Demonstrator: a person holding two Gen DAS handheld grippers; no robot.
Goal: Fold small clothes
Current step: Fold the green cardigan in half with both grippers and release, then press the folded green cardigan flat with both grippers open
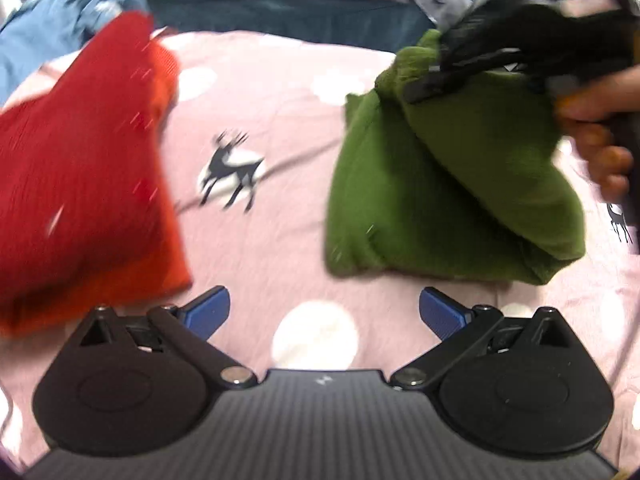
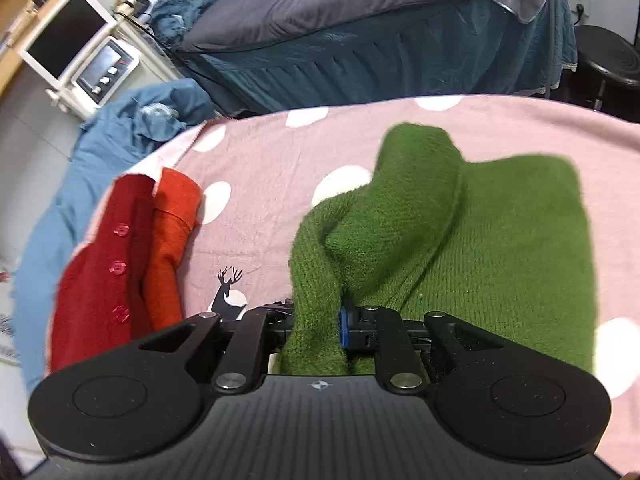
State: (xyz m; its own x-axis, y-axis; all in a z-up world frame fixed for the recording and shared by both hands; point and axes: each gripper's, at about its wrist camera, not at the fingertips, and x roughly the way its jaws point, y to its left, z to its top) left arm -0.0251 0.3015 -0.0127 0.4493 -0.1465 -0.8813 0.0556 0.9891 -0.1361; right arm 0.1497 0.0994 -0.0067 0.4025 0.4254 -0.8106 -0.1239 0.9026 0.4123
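Note:
A green knit sweater (image 1: 440,184) lies on the pink dotted blanket (image 1: 272,240), right of centre. My right gripper (image 1: 436,80) is shut on a fold of it and lifts that fold over the body. In the right wrist view the green sweater (image 2: 500,240) fills the right side and a fold sits clamped in my right gripper (image 2: 320,320). My left gripper (image 1: 324,308) is open and empty, low over the blanket between the sweater and a folded red garment (image 1: 80,176). That red garment (image 2: 120,264) shows buttons.
A blue garment (image 2: 120,140) lies at the blanket's far left edge. Beyond it stands a bed with a dark grey cover (image 2: 340,8). A white monitor device (image 2: 72,36) stands at far left and a black stool (image 2: 608,60) at far right.

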